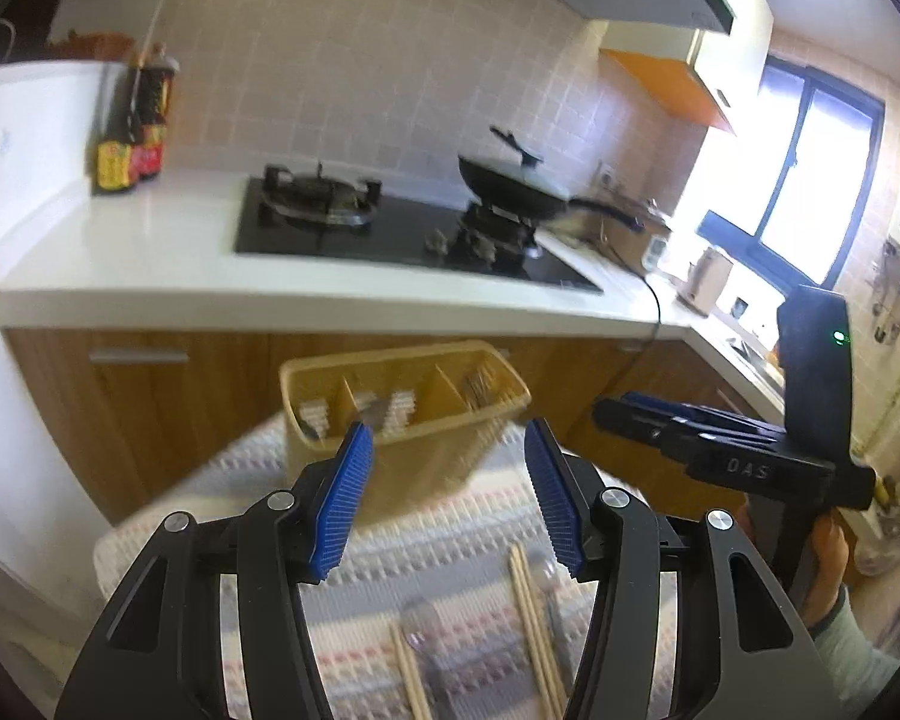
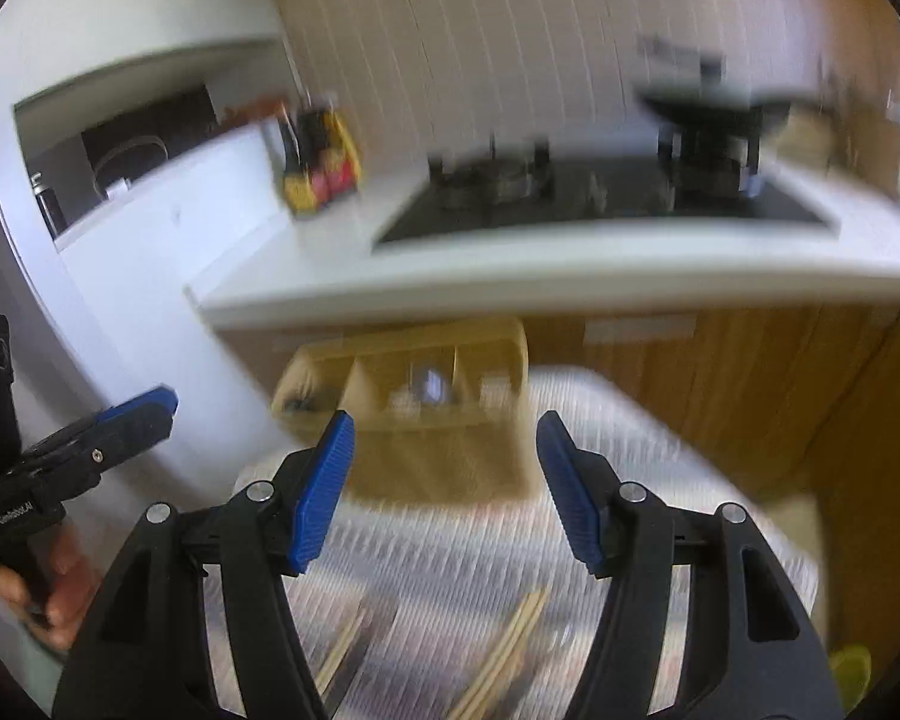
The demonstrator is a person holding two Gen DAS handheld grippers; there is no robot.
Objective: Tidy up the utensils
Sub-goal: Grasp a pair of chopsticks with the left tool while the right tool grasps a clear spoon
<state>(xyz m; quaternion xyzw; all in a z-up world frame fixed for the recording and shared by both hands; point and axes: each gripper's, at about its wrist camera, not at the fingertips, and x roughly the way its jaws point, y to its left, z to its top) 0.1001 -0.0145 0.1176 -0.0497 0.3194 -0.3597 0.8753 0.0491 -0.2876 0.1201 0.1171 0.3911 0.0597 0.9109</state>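
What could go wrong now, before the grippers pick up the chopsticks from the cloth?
1. The chopsticks lie close together beside a spoon, so the open left gripper may catch two things at once.
2. The yellow holder stands near the edge of the cloth; a push might tip it.
3. The right gripper view is blurred, so aiming could be poor.
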